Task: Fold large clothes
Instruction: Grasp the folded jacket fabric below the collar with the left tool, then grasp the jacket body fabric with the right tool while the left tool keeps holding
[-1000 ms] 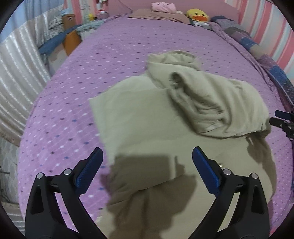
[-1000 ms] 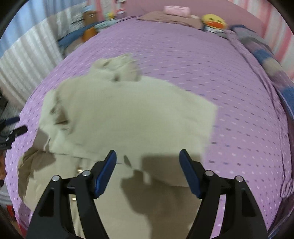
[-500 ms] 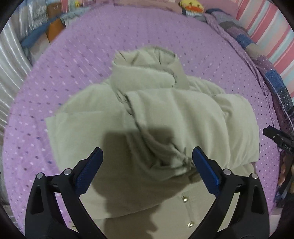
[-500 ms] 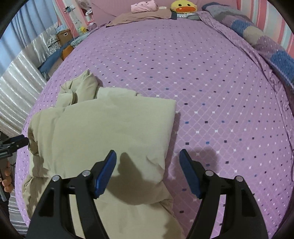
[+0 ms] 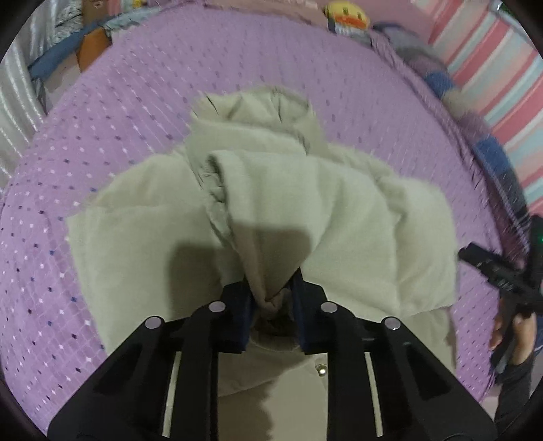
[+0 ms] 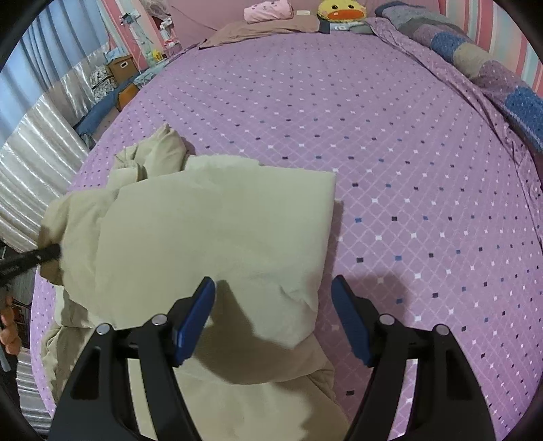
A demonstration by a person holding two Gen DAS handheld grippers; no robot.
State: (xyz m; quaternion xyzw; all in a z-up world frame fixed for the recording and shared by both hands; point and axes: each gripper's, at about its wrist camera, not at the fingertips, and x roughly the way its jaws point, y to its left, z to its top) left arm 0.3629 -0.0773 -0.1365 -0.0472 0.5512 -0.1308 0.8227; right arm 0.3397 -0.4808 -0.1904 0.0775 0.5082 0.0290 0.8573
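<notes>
A large beige jacket (image 5: 339, 203) lies partly folded on the purple dotted bed (image 5: 135, 101). My left gripper (image 5: 273, 298) is shut on a bunched fold of the jacket, likely a sleeve end, and the cloth rises in a tent from the blue pads. In the right wrist view the jacket (image 6: 203, 237) lies left of centre. My right gripper (image 6: 273, 315) is open and empty, hovering above the jacket's near right corner. The left gripper's tip (image 6: 30, 259) shows at the jacket's left edge. The right gripper (image 5: 492, 268) shows at the right in the left wrist view.
Pillows, a pink folded cloth (image 6: 268, 10) and a yellow duck toy (image 6: 341, 10) lie at the bed's head. A patchwork quilt (image 6: 492, 68) runs along the striped wall on the right. Boxes (image 6: 120, 68) and a silver curtain (image 6: 34, 152) stand left of the bed.
My left gripper moved forward and closed on a fold of the jacket. My right gripper swung right from over the jacket, then held still, staying open.
</notes>
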